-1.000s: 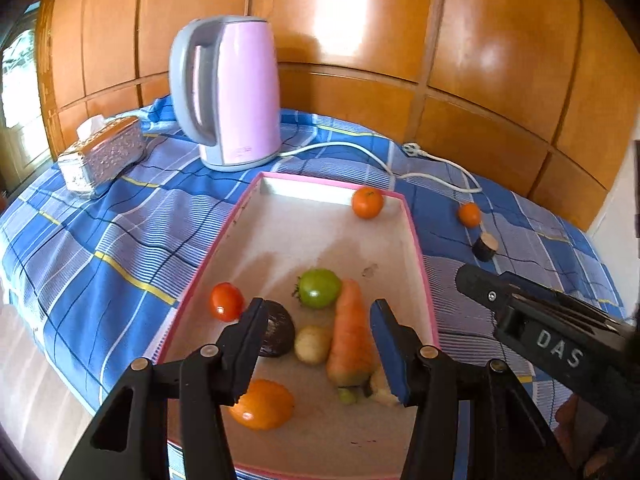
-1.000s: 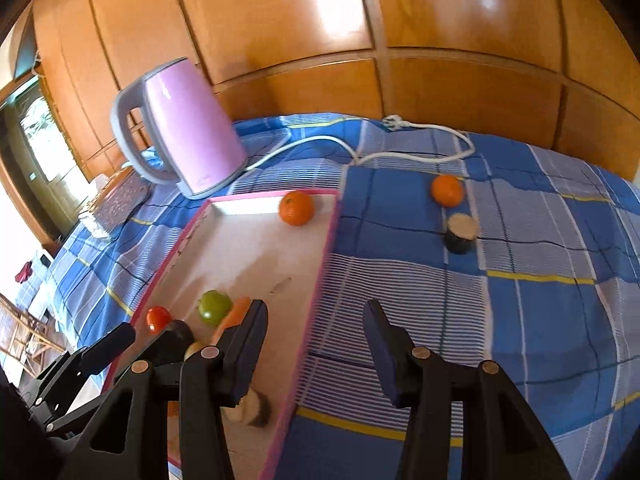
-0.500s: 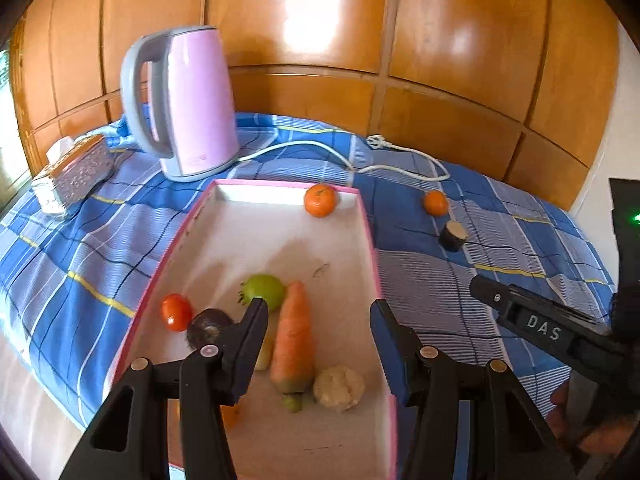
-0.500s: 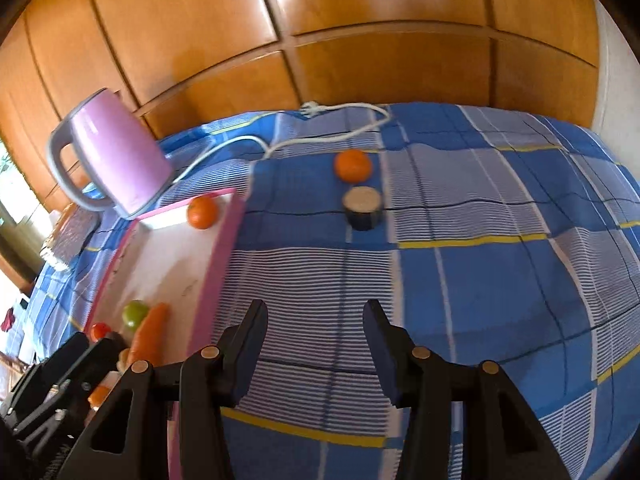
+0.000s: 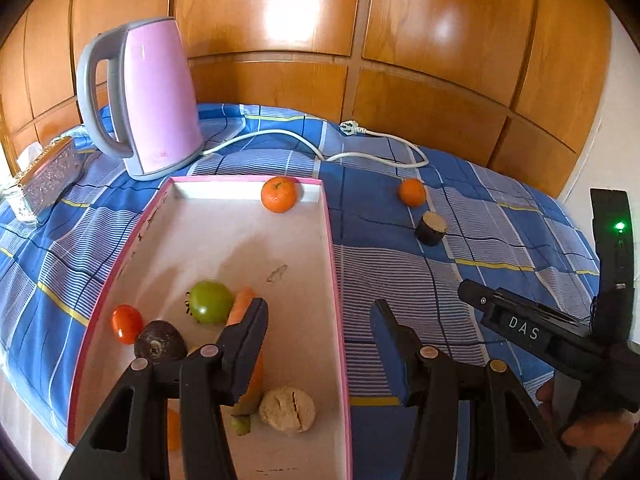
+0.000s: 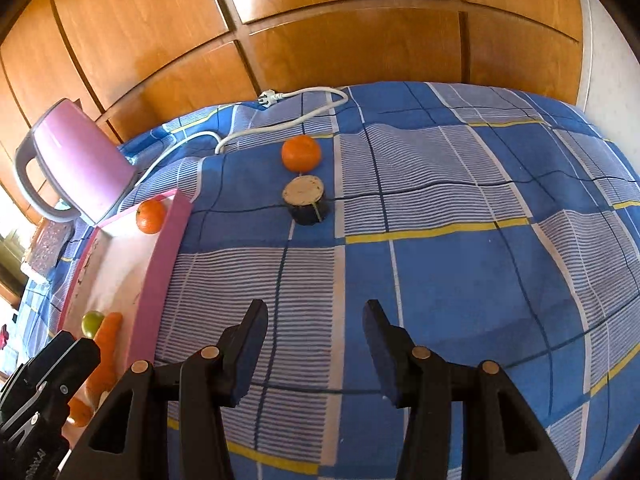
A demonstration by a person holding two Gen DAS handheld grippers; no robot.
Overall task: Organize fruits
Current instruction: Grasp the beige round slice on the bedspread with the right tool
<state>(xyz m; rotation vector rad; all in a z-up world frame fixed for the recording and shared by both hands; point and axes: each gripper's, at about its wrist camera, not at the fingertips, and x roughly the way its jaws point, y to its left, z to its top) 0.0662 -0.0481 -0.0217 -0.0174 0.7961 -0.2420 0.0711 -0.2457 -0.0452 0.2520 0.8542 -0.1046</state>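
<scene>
Blue checked cloth (image 6: 460, 280) covers the surface, with wooden panelling behind. Nearest, the right gripper (image 6: 315, 326) hangs over bare cloth, jaws spread wide and holding nothing; the left gripper (image 5: 319, 326) is likewise agape and empty, straddling the right wall of the pink-rimmed tray (image 5: 334, 280). Inside the tray lie a beige lump (image 5: 287, 409), a carrot (image 5: 242, 306) with its long axis running away from the camera, a dark round fruit (image 5: 160, 345), a red tomato (image 5: 127, 323), a green tomato (image 5: 211, 301) and, at the far end, a mandarin (image 5: 279, 194). Two pieces sit outside on the cloth: a dark cut stump (image 6: 306, 199) and, just behind it, a loose orange (image 6: 301, 153). Both lie straight ahead of the right gripper, which looks the nearer hand, the stump first in line. Beyond stands a pink kettle (image 5: 154, 96). The carrot's lower half and an orange piece below it are hidden behind the left gripper's finger.
</scene>
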